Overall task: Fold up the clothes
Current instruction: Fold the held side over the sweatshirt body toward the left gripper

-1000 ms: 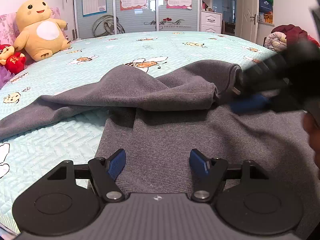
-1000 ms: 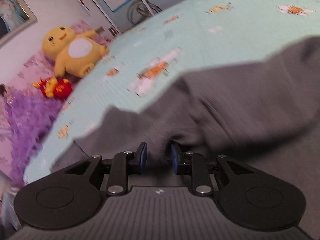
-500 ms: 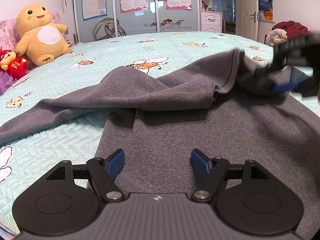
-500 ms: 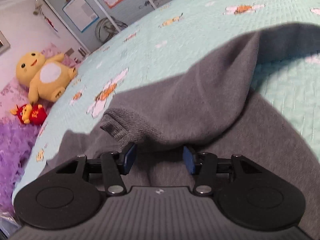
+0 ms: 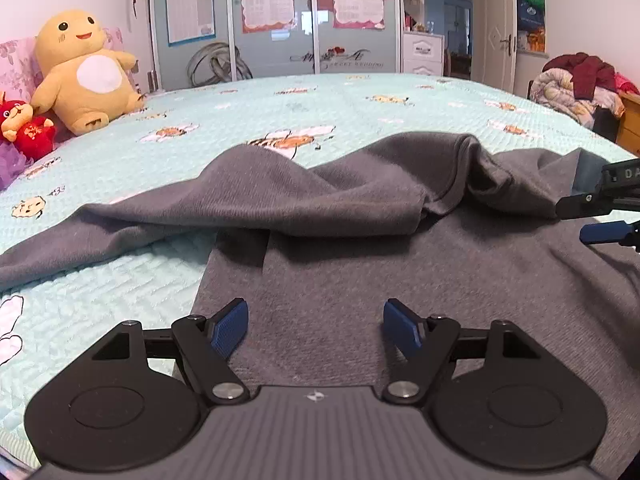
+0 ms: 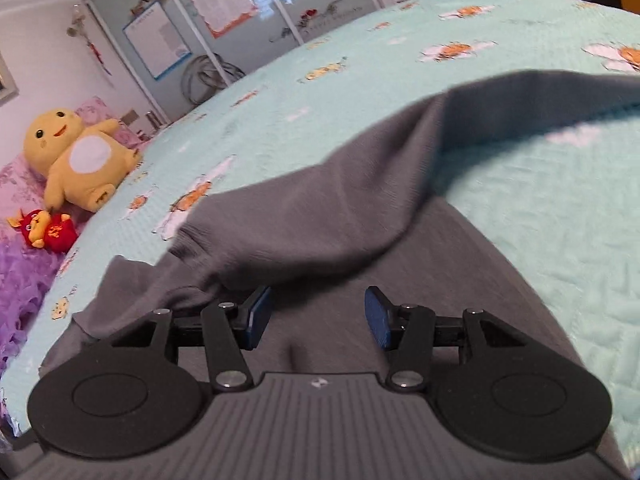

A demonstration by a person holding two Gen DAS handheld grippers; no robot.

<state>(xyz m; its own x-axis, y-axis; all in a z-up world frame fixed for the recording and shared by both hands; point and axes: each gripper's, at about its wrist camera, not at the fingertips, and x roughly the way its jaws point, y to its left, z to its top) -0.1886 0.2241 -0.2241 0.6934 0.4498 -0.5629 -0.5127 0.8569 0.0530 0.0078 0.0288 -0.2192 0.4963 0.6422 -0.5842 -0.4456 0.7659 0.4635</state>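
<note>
Bedroom, daylit. Bed [image 5: 360, 96] with mint-green quilted cover printed with cartoon bees. Yellow plush toy [image 5: 86, 72] with white belly, seated at the pink floral headboard [image 5: 16, 68]; small red plush [image 5: 26, 128] beside it; purple fringed fabric [image 6: 20, 280] near that. Grey-blue sliding wardrobe doors [image 5: 280, 20] hung with printed charts; coiled hose [image 5: 216, 64] at their foot. White drawer unit [image 5: 423, 54]; white door [image 5: 494, 28]. Heap of bedding and dark red clothing [image 5: 576, 84] at far right. Walls pale pink.
</note>
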